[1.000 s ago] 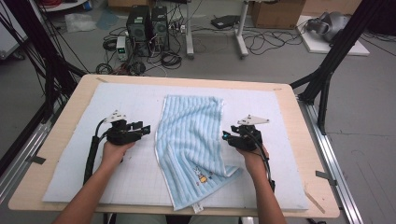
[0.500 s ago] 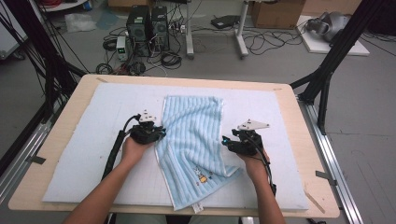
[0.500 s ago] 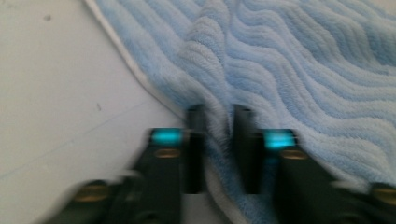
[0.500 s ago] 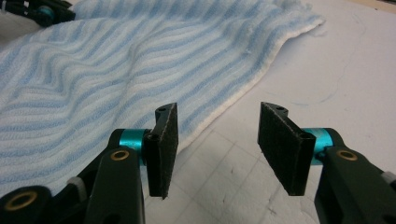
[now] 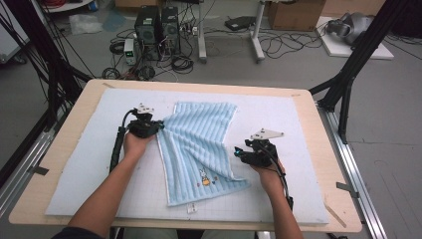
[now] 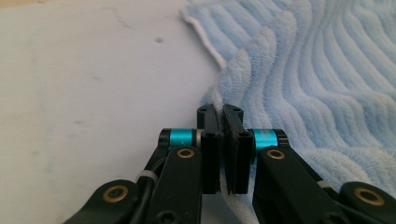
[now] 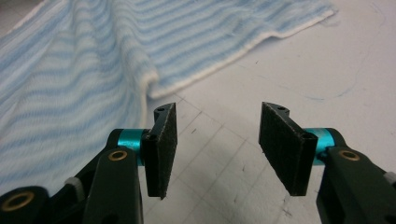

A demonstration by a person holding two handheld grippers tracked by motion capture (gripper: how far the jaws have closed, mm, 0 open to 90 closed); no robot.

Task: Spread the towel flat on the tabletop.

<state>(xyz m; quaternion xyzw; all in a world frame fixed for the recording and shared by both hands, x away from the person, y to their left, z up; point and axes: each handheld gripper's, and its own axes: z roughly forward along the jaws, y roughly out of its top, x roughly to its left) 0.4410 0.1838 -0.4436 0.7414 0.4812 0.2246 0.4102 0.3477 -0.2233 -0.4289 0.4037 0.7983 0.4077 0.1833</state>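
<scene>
Light-blue ribbed terry towel (image 5: 199,144) with white hem, spread on the desk's pale gridded mat (image 5: 89,169). Left gripper (image 5: 149,127): jaws clamped tight on the towel's left edge, which is bunched. Right gripper (image 5: 241,153): jaws about half open, empty, just beside the right edge.

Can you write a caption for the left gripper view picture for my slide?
Left gripper with its jaws pinched shut on the edge of a fluffy blue striped towel.
</scene>
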